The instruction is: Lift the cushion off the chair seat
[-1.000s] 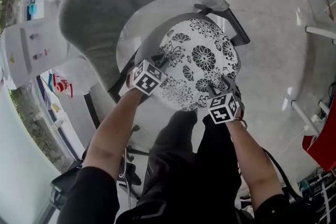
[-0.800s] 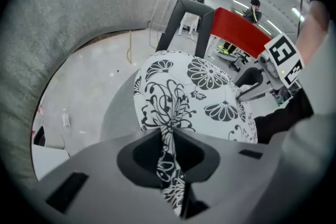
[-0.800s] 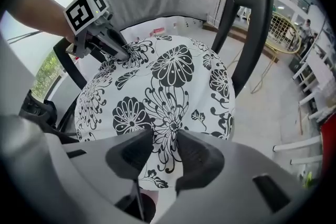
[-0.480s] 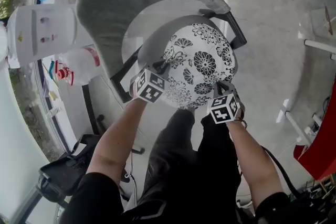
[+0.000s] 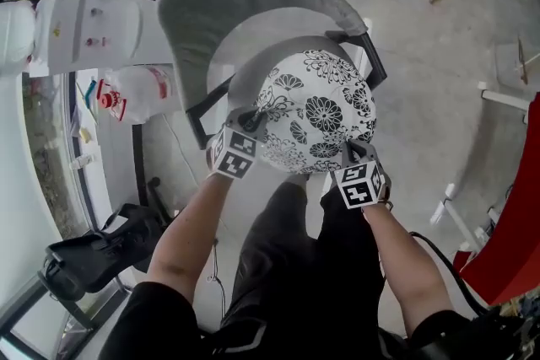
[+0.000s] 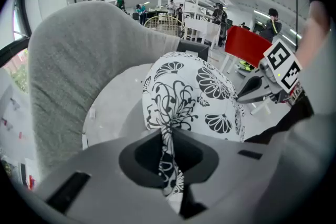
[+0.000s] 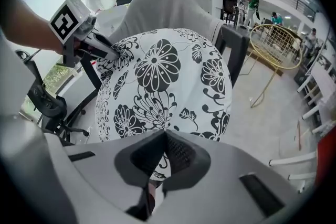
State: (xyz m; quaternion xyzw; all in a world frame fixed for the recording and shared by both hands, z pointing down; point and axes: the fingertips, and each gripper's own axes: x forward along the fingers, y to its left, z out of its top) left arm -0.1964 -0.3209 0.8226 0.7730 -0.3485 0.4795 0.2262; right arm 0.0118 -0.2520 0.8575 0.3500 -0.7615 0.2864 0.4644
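Over the chair seat (image 5: 245, 38), the flowered cushion (image 5: 321, 110) tilts up by its near edge, fingers of the left gripper (image 5: 252, 117) closing on its fabric, those of the right gripper (image 5: 350, 150) clamped on it; lift step in hand, next move likely needs both raised evenly.

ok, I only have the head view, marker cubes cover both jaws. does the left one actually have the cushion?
Observer: Yes. The left gripper is closing its jaws on a pinched fold of the cushion, seen in the left gripper view.
Operator: Right side?
Observer: The right gripper is shut on the cushion's near edge.
Operator: Anyone nearby?
Observer: People stand in the hall well beyond the chair.
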